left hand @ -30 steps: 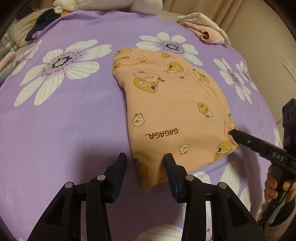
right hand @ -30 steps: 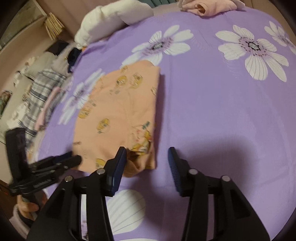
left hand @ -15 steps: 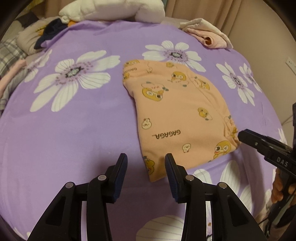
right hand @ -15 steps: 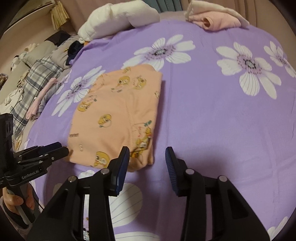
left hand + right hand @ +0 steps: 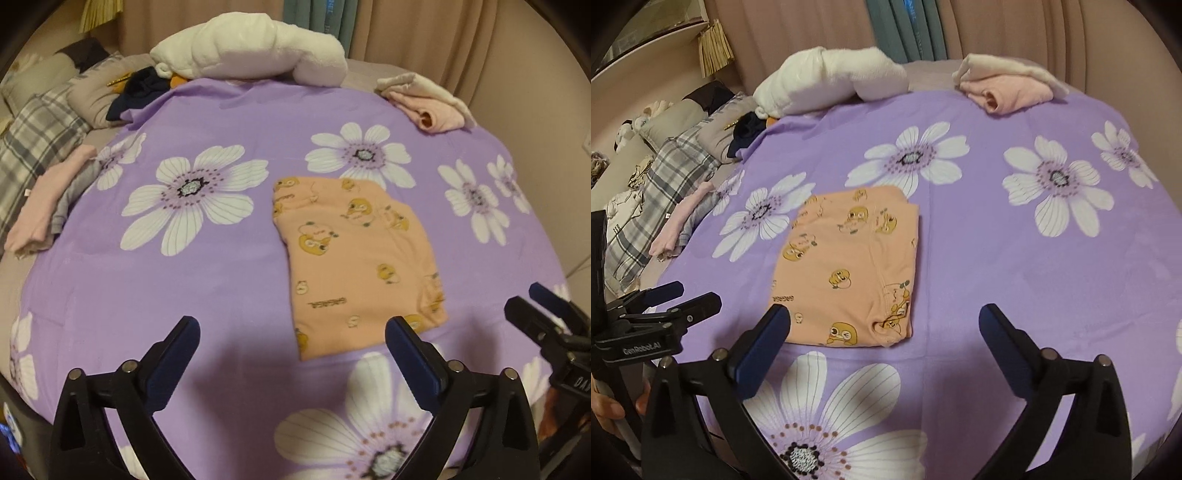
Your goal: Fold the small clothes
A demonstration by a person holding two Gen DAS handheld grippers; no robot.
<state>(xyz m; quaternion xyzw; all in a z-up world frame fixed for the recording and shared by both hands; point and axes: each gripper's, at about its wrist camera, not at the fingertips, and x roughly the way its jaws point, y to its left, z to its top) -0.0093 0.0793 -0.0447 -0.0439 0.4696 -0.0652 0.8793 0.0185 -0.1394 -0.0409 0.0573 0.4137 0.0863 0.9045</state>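
Left wrist view: left gripper [image 5: 291,332] and right gripper [image 5: 884,319] have just been opening, now spread, nothing between; folded peach garment [image 5: 354,258] lies flat on purple bedsheet [image 5: 184,295]. Advise lifting clear without snagging its near edge

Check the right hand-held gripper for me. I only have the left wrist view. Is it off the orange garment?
Observer: Yes. The right hand-held gripper has just opened wide, pads touching nothing. The orange garment lies flat on the bedspread.
Operator: Garment's right edge tidy?
Observer: Mostly a straight fold, but there's a bunched corner at the near end.
Operator: Left one clear from that side?
Observer: Yes. The left hand-held gripper, also just opened, sits left of the garment, not touching it.
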